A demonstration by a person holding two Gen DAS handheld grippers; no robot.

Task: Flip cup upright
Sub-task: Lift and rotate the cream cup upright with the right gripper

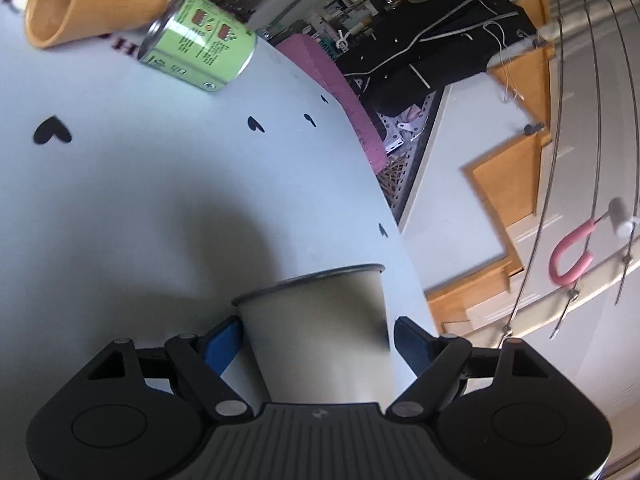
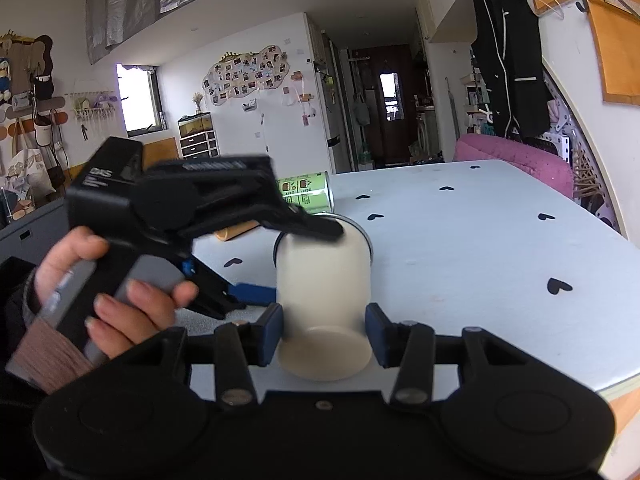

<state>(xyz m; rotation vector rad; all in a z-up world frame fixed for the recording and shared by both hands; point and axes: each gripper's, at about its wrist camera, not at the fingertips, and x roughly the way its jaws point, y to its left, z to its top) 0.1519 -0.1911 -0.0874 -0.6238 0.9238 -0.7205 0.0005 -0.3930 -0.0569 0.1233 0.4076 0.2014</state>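
A cream enamel cup point(image 2: 324, 280) with a dark rim is held tilted over the white table point(image 2: 480, 264), its flat base toward the right wrist camera and its mouth pointing away. My right gripper point(image 2: 324, 334) has its blue pads on either side of the cup near the base; contact is unclear. My left gripper point(image 2: 280, 256) comes in from the left, one black finger over the rim and a blue pad under the side. In the left wrist view the cup point(image 1: 320, 332) sits between the left gripper's point(image 1: 318, 340) blue pads, with a small gap at the right pad.
A green can point(image 1: 200, 44) and a tan wooden cup point(image 1: 92, 0) lie on their sides on the table's far part; the can also shows in the right wrist view point(image 2: 306, 192). A pink cushion point(image 2: 516, 160) lies past the far edge. The table's right edge point(image 2: 612, 384) is close.
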